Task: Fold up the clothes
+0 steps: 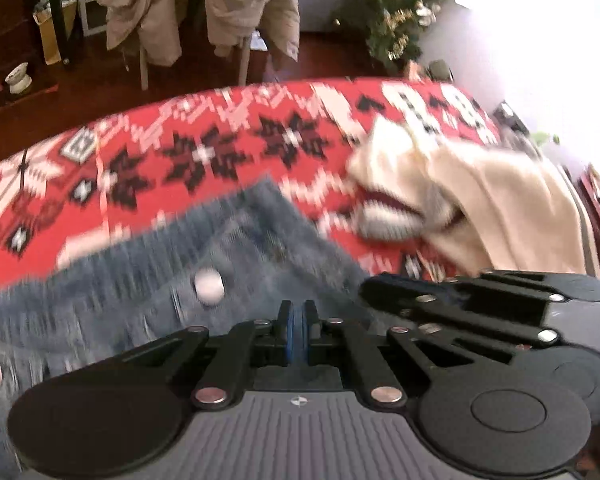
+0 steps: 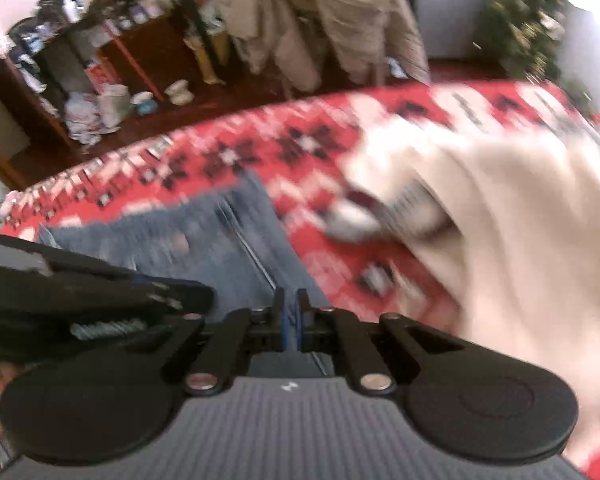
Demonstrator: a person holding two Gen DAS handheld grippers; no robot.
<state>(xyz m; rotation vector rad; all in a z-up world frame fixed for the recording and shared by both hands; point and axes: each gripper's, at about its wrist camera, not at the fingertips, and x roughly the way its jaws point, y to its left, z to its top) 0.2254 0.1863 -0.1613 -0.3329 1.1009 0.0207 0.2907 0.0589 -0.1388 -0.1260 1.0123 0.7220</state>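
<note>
Holding the jeans (image 1: 236,264) by their near edge, you are mid-fold: the left tongs (image 1: 299,320) and right tongs (image 2: 290,312) are both closed, and denim seems pinched in each, though blur makes the grip hard to confirm. The jeans lie on the red patterned cloth (image 1: 148,148), with a cream sweater (image 1: 500,200) just right of the jeans. Next, I judge, you should carry both tongs together across the jeans, keeping the edge level, then release.

Bright window glare upper right; heavy motion blur, fisheye-bent edges.
</note>
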